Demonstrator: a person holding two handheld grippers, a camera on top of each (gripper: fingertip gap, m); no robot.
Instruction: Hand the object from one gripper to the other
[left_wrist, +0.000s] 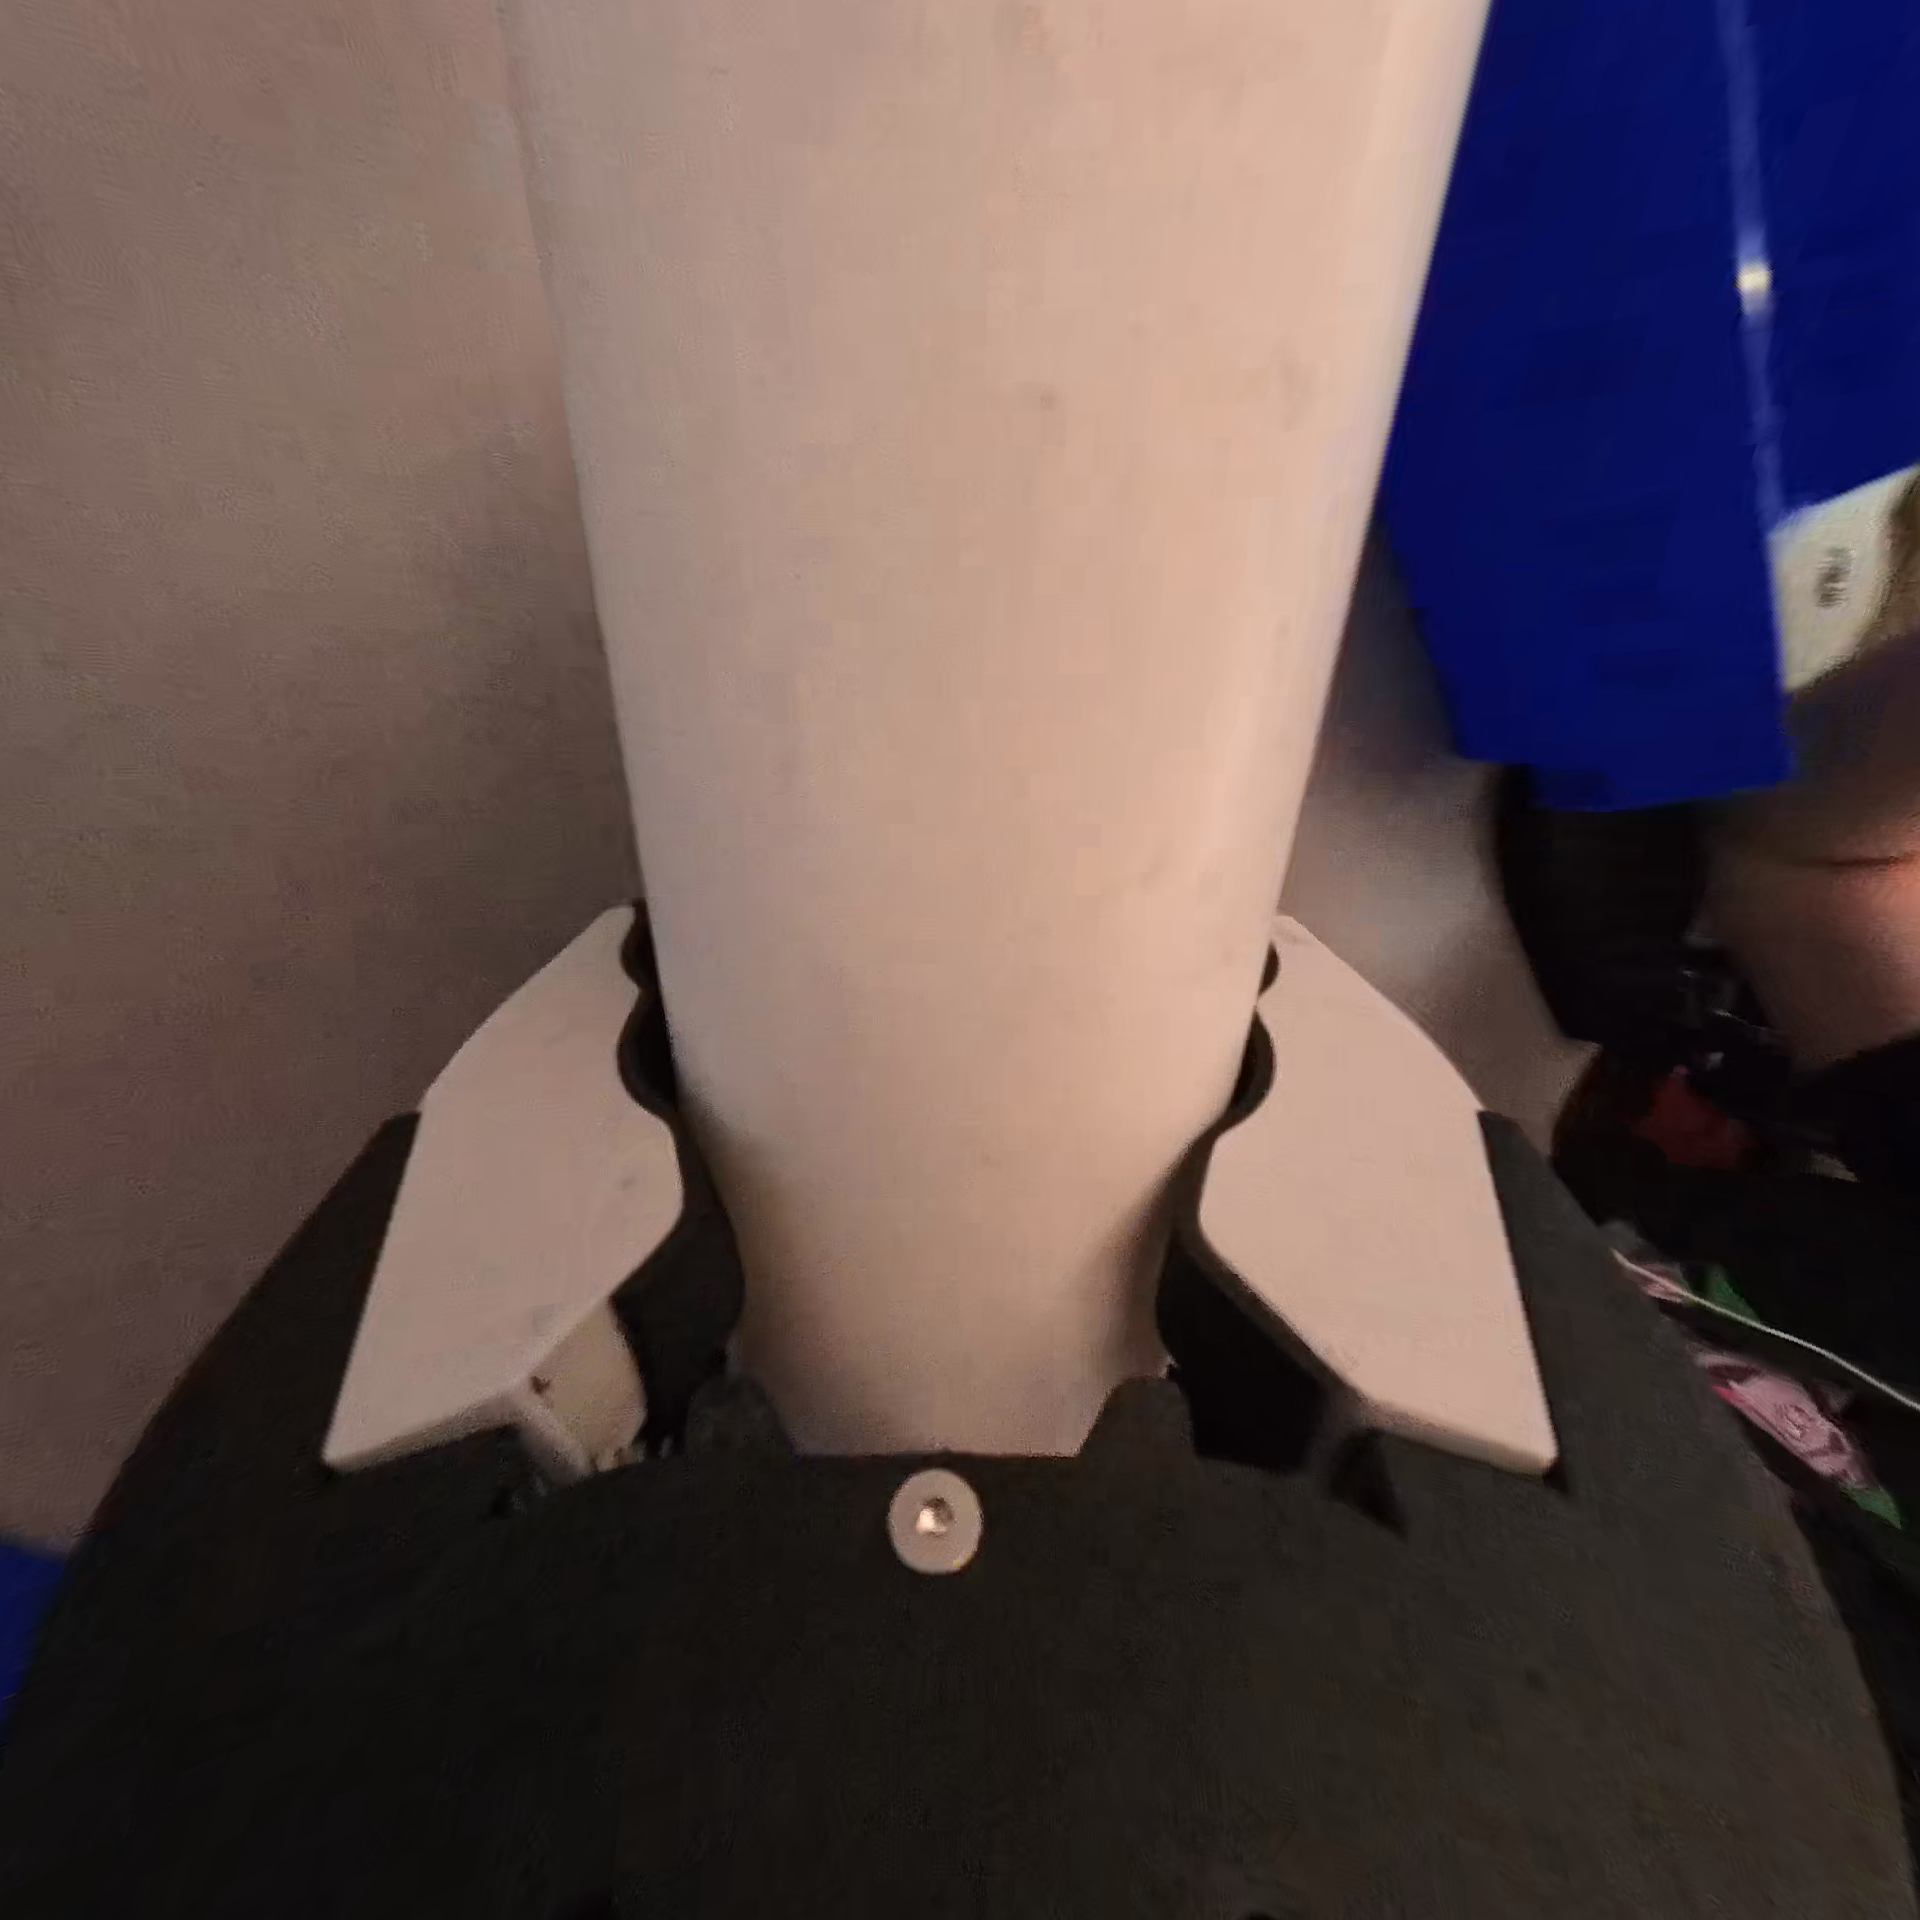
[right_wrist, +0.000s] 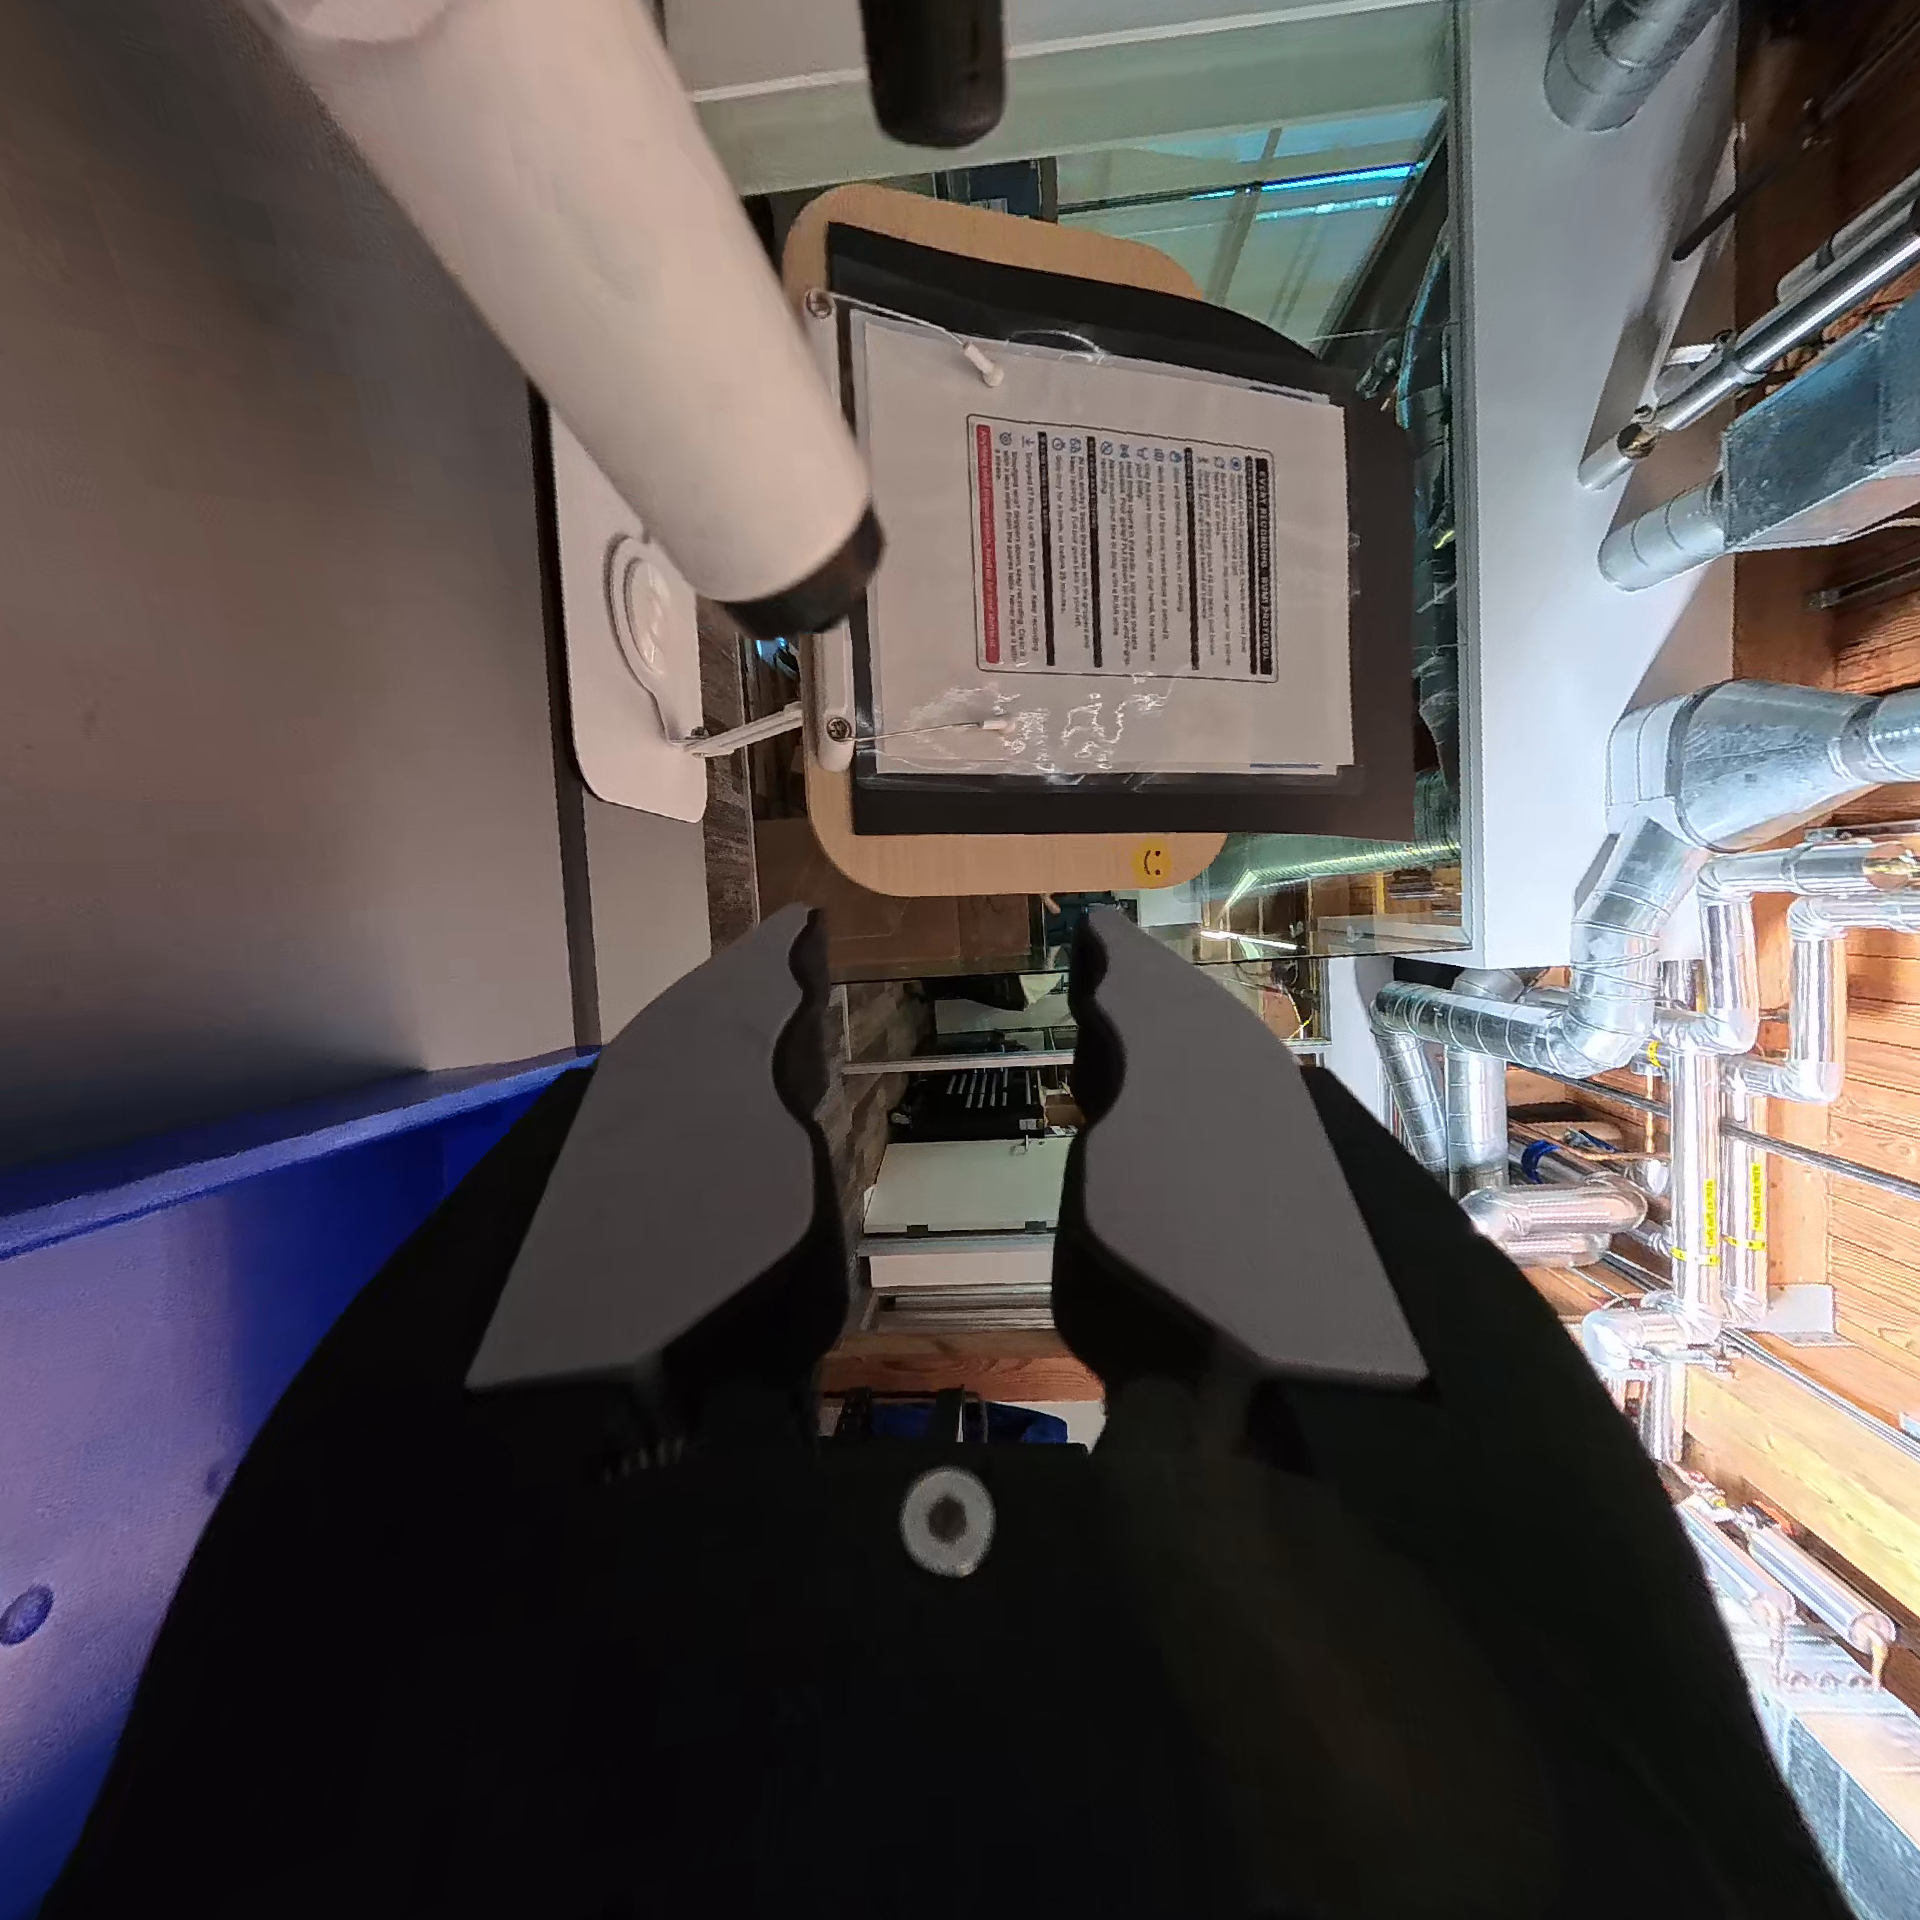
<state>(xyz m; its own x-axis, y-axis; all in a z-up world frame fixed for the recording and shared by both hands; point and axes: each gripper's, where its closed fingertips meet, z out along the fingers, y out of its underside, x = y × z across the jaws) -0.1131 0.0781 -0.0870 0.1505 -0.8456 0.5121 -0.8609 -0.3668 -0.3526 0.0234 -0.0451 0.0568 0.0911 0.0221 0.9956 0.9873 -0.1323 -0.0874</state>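
A long white cylinder (left_wrist: 956, 623) runs forward from between my left gripper's (left_wrist: 954, 935) white fingers (left_wrist: 540, 1174), which are shut on its sides. The same cylinder shows in the right wrist view (right_wrist: 665, 343) at the upper left, slanting down to a dark end cap (right_wrist: 810, 592). My right gripper (right_wrist: 948, 925) has dark grey fingers (right_wrist: 675, 1164), open and empty, with a gap between the tips. It sits below and to the right of the cylinder's capped end, apart from it.
A blue bin wall (left_wrist: 1621, 416) stands to the right of the cylinder, also at the lower left of the right wrist view (right_wrist: 208, 1299). A wooden board (right_wrist: 997, 842) bearing a printed sheet (right_wrist: 1122, 551) stands ahead. A grey table surface (right_wrist: 260, 623) lies left. Metal ducts (right_wrist: 1662, 987) fill the right.
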